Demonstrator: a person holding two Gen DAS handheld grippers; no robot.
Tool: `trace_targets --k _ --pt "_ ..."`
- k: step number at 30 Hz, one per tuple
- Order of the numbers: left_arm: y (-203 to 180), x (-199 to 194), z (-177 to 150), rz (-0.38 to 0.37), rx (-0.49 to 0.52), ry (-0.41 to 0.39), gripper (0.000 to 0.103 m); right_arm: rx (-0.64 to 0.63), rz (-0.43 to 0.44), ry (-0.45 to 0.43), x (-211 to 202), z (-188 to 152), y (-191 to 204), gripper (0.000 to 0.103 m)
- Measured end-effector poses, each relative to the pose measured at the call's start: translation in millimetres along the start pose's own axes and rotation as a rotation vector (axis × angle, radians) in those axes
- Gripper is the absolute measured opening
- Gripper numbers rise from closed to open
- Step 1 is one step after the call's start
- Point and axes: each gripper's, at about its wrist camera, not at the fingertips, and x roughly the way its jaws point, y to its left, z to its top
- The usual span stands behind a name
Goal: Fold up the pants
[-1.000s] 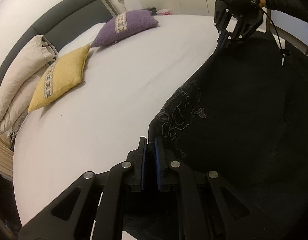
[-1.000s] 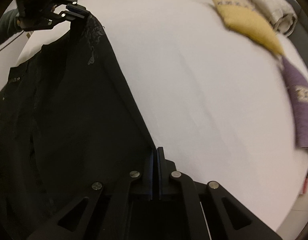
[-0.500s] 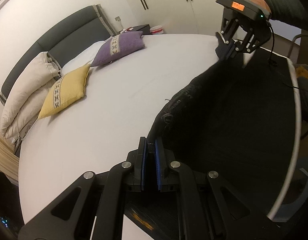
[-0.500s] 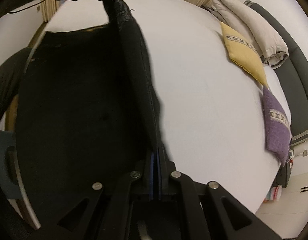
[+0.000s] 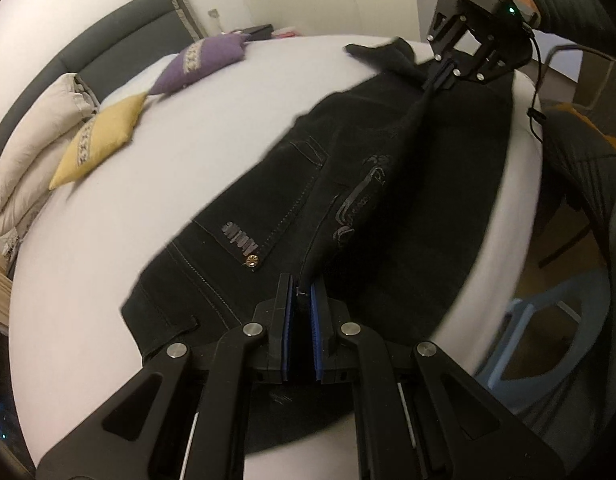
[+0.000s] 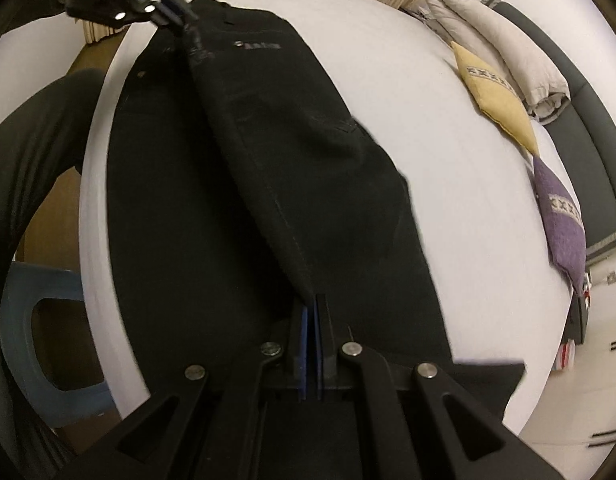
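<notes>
Now, through the left wrist camera, the black denim pants [image 5: 348, 184] are lying much flatter across the white round bed [image 5: 128, 200] than half a second ago, when they were hanging bunched in the air between the two tools. One half is resting spread on the sheet, showing a stitched back pocket with a metallic logo and a brass rivet, while the other half is being carried over it as a taut ridge. The left gripper [image 5: 300, 312] is pinching the waist end of that ridge, jaws clenched on cloth between blue pads. At the far end the right gripper [image 5: 442, 76] is gripping the leg end, with a loose cuff flopping beyond it. I judge the lengthwise fold, leg over leg, to be under way and close to being laid down.

Through the right wrist camera, the right gripper [image 6: 311, 320] is clamping the thick fold edge, jaws pressed tight on it, and the left gripper [image 6: 176, 4] is holding the opposite end near the bed's edge. The denim is looking stiff and heavy, with pale seam stitching. Beyond, a mustard yellow cushion [image 6: 496, 96], a purple knitted cushion [image 6: 564, 220] and a cream quilted duvet [image 6: 500, 36] are sitting well apart from the pants, by the grey headboard [image 6: 588, 152].
</notes>
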Motion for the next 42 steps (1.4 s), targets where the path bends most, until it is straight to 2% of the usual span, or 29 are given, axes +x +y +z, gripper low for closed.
trace_targets --k 5,10,14,18,24,31,33,35,36,38,40,42 --pt "-33.2 0.7 -22.3 -0.002 0.025 0.033 0.007 0.038 0.002 0.007 3.8 -2.1 16.6 0.003" --pt "-48.5 -6.9 -35.3 -0.002 0.041 0.046 0.007 0.009 -0.022 0.022 4.5 -3.3 45.4 0.003" --pt "-47.7 -6.8 -38.4 -0.007 0.053 0.064 0.007 0.015 -0.011 0.028 9.5 -6.2 62.1 0.003" --pt "-43.3 -7.1 -33.4 -0.024 0.056 0.071 0.007 0.012 -0.037 0.039 14.1 -2.3 65.6 0.003" --pt "-19.3 -9.6 -20.5 -0.044 0.058 0.073 0.007 0.052 -0.020 0.020 6.5 -1.7 70.0 0.003" --pt "-23.2 9.3 -24.2 -0.044 0.053 0.113 0.007 0.116 -0.024 0.024 15.9 -8.9 80.7 0.004" --pt "-25.4 12.0 -25.4 -0.037 0.052 0.116 0.007 0.132 -0.036 0.007 14.0 -11.1 81.1 0.008" --pt "-26.5 13.4 -24.5 -0.028 0.049 0.118 0.007 0.198 -0.025 -0.005 7.9 -16.9 75.9 0.019" --pt "-27.7 14.6 -23.8 -0.021 0.051 0.119 0.007 0.279 0.002 -0.025 -1.5 -22.8 66.6 0.024" --pt "-30.3 15.6 -23.9 -0.010 0.052 0.121 0.008 0.430 0.034 -0.086 -22.8 -39.6 47.1 0.049" --pt "-30.8 17.1 -23.0 -0.008 0.047 0.123 0.008 0.607 0.019 -0.141 -43.8 -63.2 17.9 0.061" --pt "-32.7 20.1 -20.1 -0.007 0.043 0.127 0.008 0.800 -0.002 -0.168 -60.1 -90.5 -21.4 0.062"
